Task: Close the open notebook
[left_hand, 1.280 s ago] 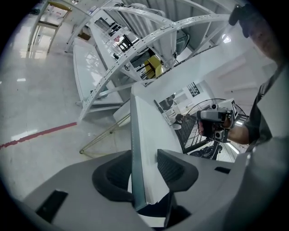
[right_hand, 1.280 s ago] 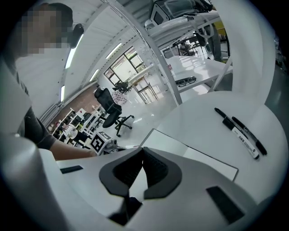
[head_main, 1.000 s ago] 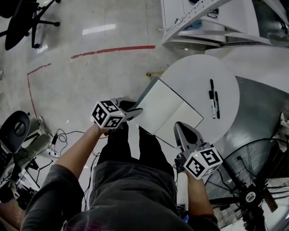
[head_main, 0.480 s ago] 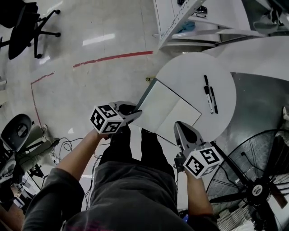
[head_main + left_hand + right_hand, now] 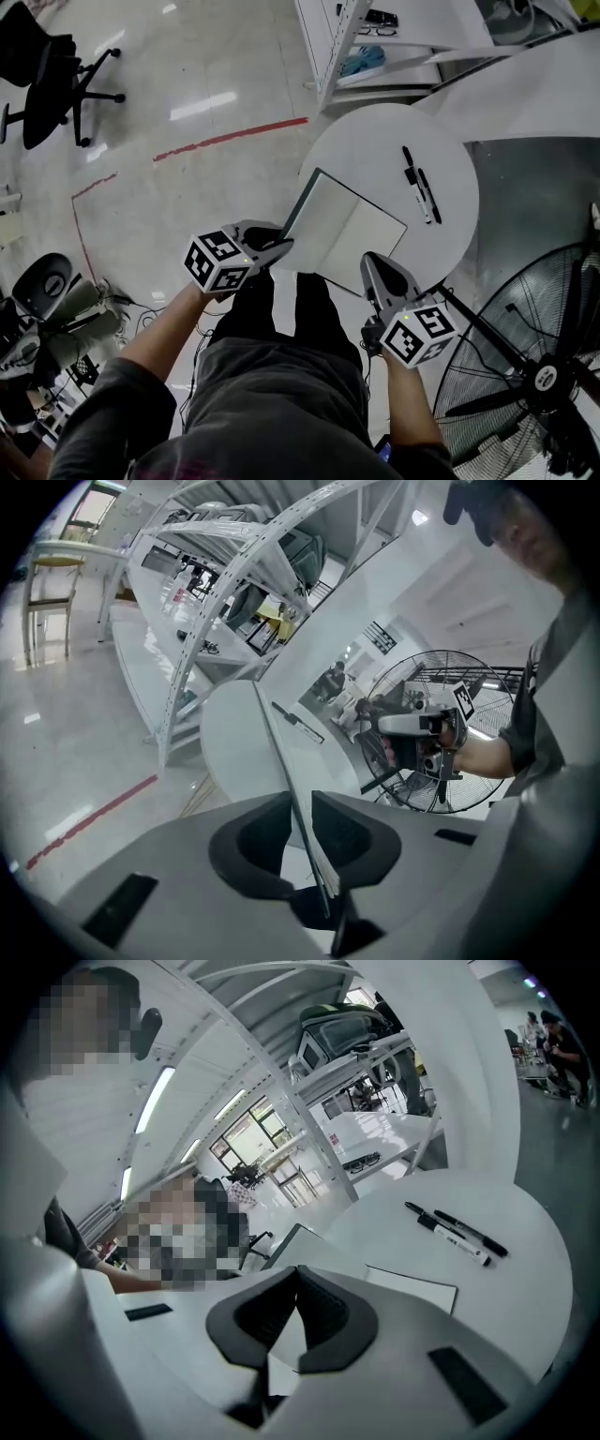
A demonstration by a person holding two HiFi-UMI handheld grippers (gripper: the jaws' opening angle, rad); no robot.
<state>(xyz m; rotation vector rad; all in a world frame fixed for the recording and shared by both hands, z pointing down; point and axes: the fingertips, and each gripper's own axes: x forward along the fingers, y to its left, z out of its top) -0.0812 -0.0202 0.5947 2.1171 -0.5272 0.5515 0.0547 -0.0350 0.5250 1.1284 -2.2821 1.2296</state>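
An open notebook [image 5: 354, 230] with blank white pages lies at the near edge of a round white table [image 5: 375, 141]. My left gripper [image 5: 281, 246] is shut on the notebook's left cover with some pages; its jaws have just been closing on that edge. That cover [image 5: 279, 752] stands tilted up between the pads [image 5: 342, 832], seen edge-on. My right gripper [image 5: 373, 264] is at the notebook's near right corner, and its fingertips [image 5: 298, 1274] meet over the flat right page [image 5: 417, 1288].
Two pens [image 5: 417, 195] lie on the table beyond the notebook. A large floor fan [image 5: 534, 375] stands at the right, close to my right arm. White shelving [image 5: 375, 37] is behind the table and an office chair [image 5: 47, 66] is far left.
My left gripper has risen with the notebook's left cover in it, so that half stands steeper. My right gripper has shifted a little by the near right corner.
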